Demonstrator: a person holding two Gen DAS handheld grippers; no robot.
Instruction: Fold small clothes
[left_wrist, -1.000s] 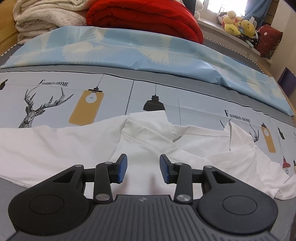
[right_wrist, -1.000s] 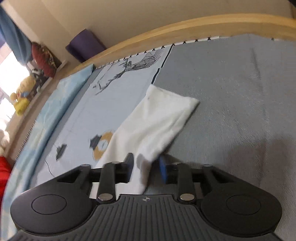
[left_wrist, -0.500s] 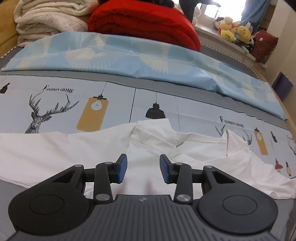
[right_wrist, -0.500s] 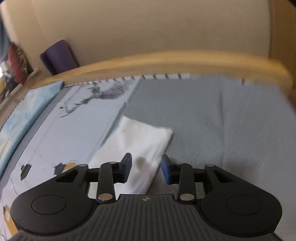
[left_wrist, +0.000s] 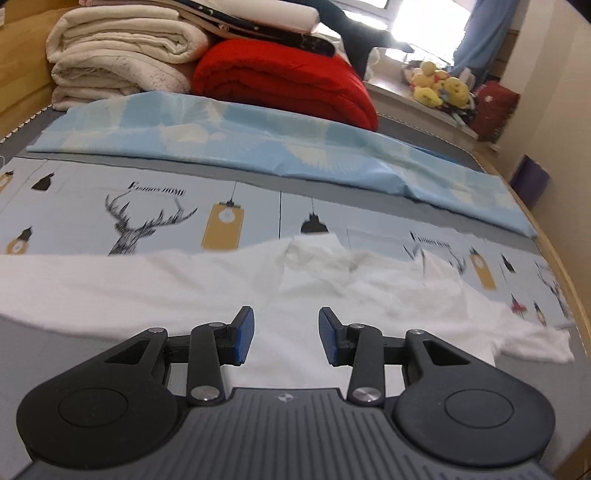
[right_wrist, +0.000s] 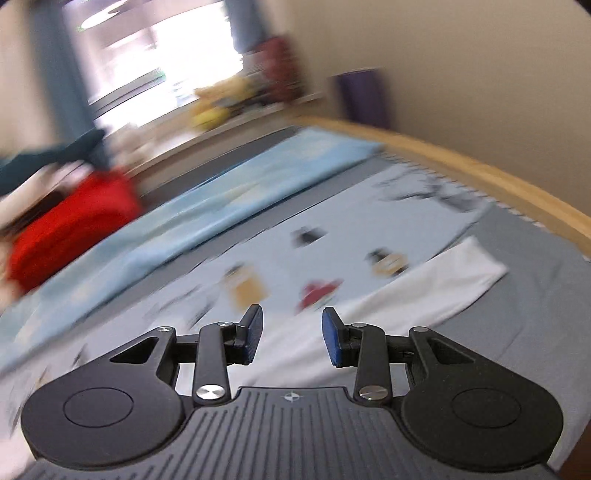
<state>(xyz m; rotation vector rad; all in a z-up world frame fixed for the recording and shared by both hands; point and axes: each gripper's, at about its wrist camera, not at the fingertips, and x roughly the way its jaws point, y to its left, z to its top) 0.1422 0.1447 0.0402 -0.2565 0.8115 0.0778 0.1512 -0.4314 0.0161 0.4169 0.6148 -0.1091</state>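
Note:
A white shirt (left_wrist: 229, 284) lies spread across the bed, its collar (left_wrist: 317, 254) toward the far side and one sleeve (left_wrist: 532, 339) stretched right. My left gripper (left_wrist: 286, 328) is open and empty, just above the shirt's near body. In the blurred right wrist view the same shirt's sleeve (right_wrist: 436, 284) runs to the right. My right gripper (right_wrist: 291, 328) is open and empty, over the sleeve's near part.
A printed bedsheet (left_wrist: 155, 206) covers the grey mattress (right_wrist: 546, 295). A light blue cloth (left_wrist: 258, 147) lies across the back. A folded red quilt (left_wrist: 280, 81) and cream blankets (left_wrist: 118, 59) are stacked behind it. A wooden bed frame (right_wrist: 498, 184) runs on the right.
My right gripper has swung left, from facing the bed's end and sleeve tip to facing across the bed; it stays open. My left gripper has tilted up slightly over the shirt.

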